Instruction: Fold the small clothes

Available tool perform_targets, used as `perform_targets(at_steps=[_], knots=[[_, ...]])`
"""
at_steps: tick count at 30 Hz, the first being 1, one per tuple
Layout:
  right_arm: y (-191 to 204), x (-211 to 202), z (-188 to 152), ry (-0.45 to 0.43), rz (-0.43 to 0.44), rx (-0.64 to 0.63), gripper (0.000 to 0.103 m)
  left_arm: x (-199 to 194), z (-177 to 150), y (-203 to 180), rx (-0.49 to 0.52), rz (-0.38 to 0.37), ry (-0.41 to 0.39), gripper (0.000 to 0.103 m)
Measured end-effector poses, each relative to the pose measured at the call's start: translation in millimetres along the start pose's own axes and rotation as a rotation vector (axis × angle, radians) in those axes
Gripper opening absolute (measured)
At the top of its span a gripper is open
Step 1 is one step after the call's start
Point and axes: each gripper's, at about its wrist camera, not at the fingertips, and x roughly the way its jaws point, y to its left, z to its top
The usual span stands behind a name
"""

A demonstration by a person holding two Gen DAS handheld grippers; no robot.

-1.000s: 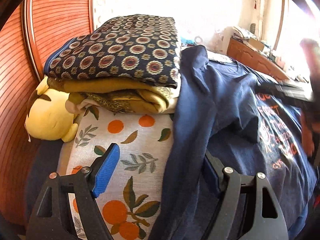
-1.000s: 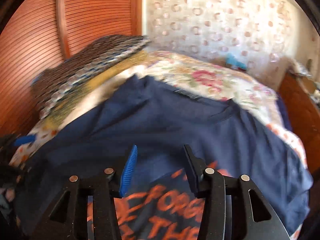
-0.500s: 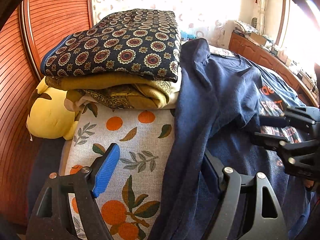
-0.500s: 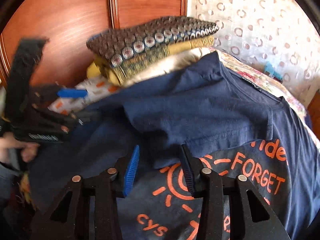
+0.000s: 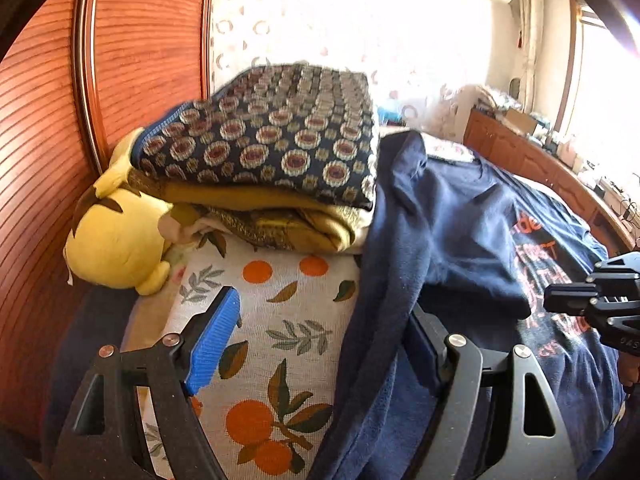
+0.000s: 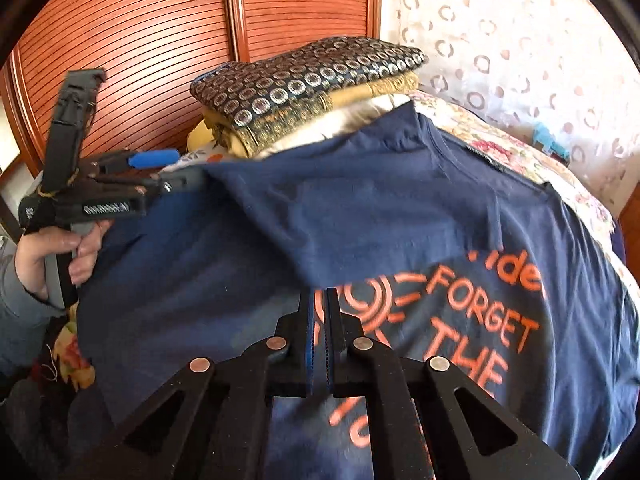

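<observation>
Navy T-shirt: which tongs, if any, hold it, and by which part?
Left tongs gape, empty. Right tongs are shut at the sleeve hem of the T-shirt; whether cloth is pinched cannot be told.

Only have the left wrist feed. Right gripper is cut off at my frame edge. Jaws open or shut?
Observer: Right wrist view shows the right gripper with jaws almost together, tips at the hem of the folded-over sleeve of the navy T-shirt. I cannot tell whether cloth is pinched.
Operator: Print covered?
Observer: Partly. The sleeve hides the design's upper left; "FORGET THE" reads clear.
Operator: Left gripper from that side?
Observer: The left gripper is open at the shirt's left edge, near the folded fabric stack.
</observation>
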Motion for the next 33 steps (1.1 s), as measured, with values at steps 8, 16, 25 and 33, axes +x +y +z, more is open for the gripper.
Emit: perform_targets(at_steps=[8, 16, 25, 33], knots=[[-18.4, -32.5, -19.5, -0.055, -0.055, 0.094, 0.004, -26.1, -2.6, -23.4, 0.061, -0.023, -0.026, 0.078], [-39.8, -71.0, -52.9, -0.081, -0.153, 0.171, 0.028, -27.6, 7.8, -81.6, 0.174, -0.099, -0.042, 0.078], [-66.9, -99.6, -90.8, -0.052, -0.254, 0.277, 0.049, 13.4, 12.8, -147.2, 0.260, -0.191, 0.068, 0.078], [-81.9, -134.8, -112.6, -0.066, -0.311, 0.364, 0.049, 42.0, 19.3, -187.7, 0.344, -0.231, 0.146, 0.078]])
